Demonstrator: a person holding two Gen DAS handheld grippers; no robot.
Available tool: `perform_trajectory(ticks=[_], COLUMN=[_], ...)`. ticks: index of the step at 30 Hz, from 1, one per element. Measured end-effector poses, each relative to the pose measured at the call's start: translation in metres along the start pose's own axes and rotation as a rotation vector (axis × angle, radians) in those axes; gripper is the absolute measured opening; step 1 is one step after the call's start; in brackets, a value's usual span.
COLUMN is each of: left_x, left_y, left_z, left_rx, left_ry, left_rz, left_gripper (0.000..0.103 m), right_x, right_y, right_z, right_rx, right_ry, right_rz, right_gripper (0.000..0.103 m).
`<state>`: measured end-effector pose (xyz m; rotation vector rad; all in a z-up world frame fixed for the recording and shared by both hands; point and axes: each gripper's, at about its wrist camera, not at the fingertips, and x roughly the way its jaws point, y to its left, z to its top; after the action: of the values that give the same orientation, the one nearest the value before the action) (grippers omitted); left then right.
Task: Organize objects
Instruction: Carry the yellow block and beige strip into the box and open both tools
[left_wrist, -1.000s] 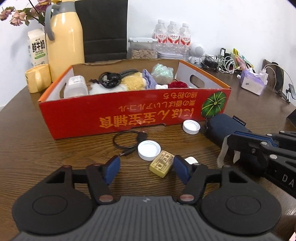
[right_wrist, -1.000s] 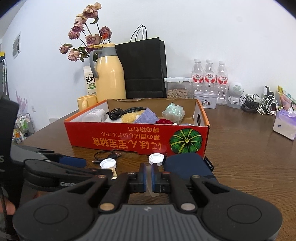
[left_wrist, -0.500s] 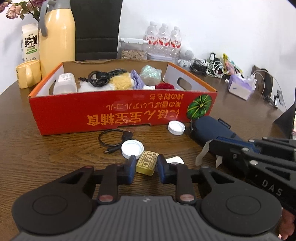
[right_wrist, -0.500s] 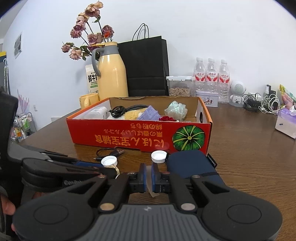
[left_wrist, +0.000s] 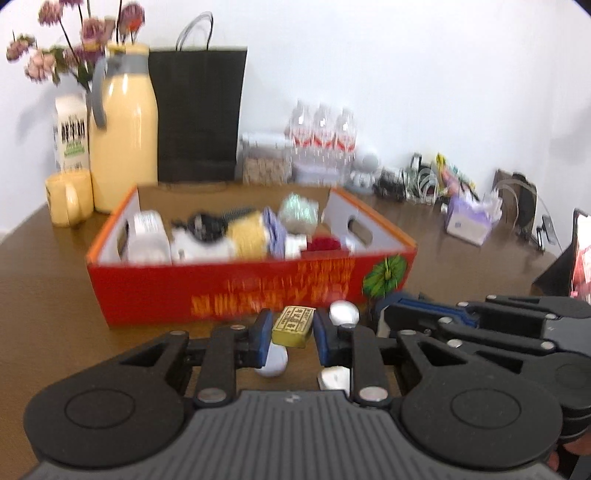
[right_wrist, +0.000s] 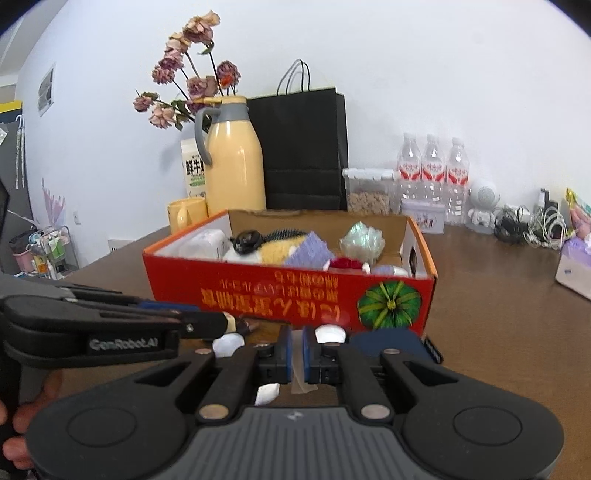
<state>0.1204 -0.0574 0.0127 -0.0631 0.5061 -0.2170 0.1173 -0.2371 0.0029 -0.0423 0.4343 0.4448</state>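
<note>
1. Block, the small yellow one with the printed label, is now pinched between your left gripper's blue pads and is off the table. A second ago those pads stood wide apart with the block lying flat on the wood; half a second ago they had closed on it.
2. You have raised it in front of the red box's near wall, not yet over the rim. The pick looks done, and the carry into the box is probably what remains.
3. Your right gripper is as it was in both earlier views: jaws almost together with only a thin slit between. A strip of clear tape hangs below them, but you cannot tell whether it is gripped.
4. Count on the table in front of the box:
   - three white caps: one under the block, one by the box wall, one partly hidden behind your left gripper;
   - one navy pouch at the box's pumpkin-print corner;
   - one white scrap beneath your right gripper.
5. Behind the box: three water bottles, one yellow jug, one mug, one black bag.
</note>
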Motion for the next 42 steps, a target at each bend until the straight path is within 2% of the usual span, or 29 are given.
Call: perform_trajectory(ticks=[9,15,21,28,33,37,39,41,42], left_x=[0.001,0.023,0.059,0.084,0.082,0.082,0.081,0.080,0.078], left_y=[0.015,0.029,0.040,0.056,0.057,0.054,0.053,0.052,0.053], left_z=[0.045,0.064,0.076,0.071,0.066,0.064,0.063,0.062,0.063], left_rx=[-0.024,-0.039,-0.041,-0.059,-0.049,-0.034,-0.020,-0.018,-0.019], left_ry=[-0.116,-0.139,-0.145,-0.111,-0.111,-0.113,-0.119,-0.129,-0.138], left_rz=[0.035,0.076,0.114,0.112,0.108,0.145,0.167,0.188,0.202], left_gripper=[0.025,0.025,0.025,0.025,0.025,0.026,0.032,0.059,0.067], right_x=[0.017,0.047,0.097,0.134,0.139,0.137,0.137,0.137,0.136], right_y=[0.007,0.003,-0.006,-0.019,-0.014,-0.016,-0.017,-0.019,-0.019], right_z=[0.045,0.071,0.091,0.079,0.071,0.069,0.068,0.067,0.067], right_rx=[-0.046,-0.047,-0.026,-0.007,-0.036,-0.022,-0.018,-0.017,-0.016], right_ry=[-0.075,-0.095,-0.077,-0.021,0.005,0.006,0.013,0.016,0.015], right_rz=[-0.005,-0.023,-0.047,-0.057,-0.080,-0.093,-0.096,-0.108,-0.112], right_gripper=[0.005,0.005,0.005,0.005,0.005,0.007,0.010,0.013,0.024])
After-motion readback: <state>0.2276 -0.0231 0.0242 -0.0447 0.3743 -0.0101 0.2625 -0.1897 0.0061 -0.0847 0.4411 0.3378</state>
